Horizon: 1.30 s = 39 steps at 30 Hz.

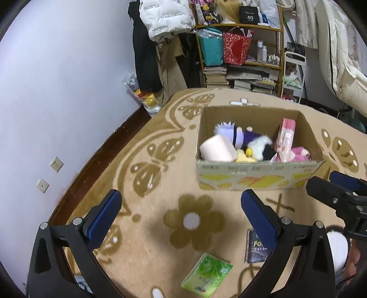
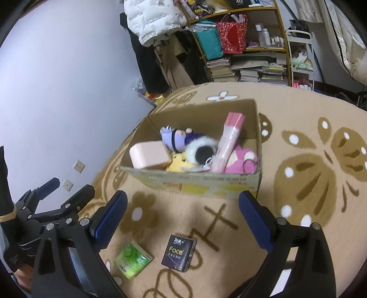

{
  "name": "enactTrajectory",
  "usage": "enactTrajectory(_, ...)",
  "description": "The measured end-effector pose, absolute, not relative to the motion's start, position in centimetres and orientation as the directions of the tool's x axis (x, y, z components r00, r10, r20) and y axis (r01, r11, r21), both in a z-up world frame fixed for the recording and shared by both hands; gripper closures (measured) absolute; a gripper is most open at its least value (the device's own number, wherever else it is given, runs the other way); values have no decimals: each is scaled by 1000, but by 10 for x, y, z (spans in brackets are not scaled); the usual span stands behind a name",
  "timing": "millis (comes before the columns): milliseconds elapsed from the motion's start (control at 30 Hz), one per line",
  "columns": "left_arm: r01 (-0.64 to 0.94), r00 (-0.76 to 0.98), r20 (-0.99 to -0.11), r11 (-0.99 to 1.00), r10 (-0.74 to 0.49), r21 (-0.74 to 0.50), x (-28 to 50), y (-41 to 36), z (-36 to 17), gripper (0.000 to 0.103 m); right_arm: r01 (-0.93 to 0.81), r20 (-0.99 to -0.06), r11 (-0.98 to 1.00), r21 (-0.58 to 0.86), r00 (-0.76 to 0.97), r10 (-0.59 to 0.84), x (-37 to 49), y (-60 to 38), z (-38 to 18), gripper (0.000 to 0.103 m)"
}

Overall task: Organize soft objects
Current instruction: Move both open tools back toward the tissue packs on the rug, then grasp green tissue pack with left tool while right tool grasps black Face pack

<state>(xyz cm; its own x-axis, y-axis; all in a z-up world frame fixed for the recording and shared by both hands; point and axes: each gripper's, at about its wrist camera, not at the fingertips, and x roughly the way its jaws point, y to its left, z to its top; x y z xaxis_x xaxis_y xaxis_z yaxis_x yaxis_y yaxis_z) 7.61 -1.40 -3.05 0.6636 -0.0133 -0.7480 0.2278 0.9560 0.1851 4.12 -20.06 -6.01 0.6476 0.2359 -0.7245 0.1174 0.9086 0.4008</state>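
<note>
You can read "Face" on the dark purple tissue pack (image 2: pixel 179 252) lying on the carpet (image 2: pixel 298 229) near its front edge, and "40" on the black box (image 1: pixel 249 15) atop the shelf (image 1: pixel 238 27).

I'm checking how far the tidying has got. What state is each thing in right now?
Cardboard box: open, partly filled with plush toys.
Green tissue pack: lying on the rug, outside the box.
Dark tissue pack: lying on the rug, outside the box.
Left gripper: open, empty.
Right gripper: open, empty.
</note>
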Motion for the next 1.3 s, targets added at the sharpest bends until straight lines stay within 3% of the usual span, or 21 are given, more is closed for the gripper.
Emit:
enactTrajectory(567,328,512,-859,919,23,220,63,-24,-86,0,122,-809,910,396,515,283,48,-178,-108,2)
enactTrajectory(1300,441,243,-965,876,93,196,59,-30,-144,1,88,-903,932,352,293,314,55,-145,-171,26)
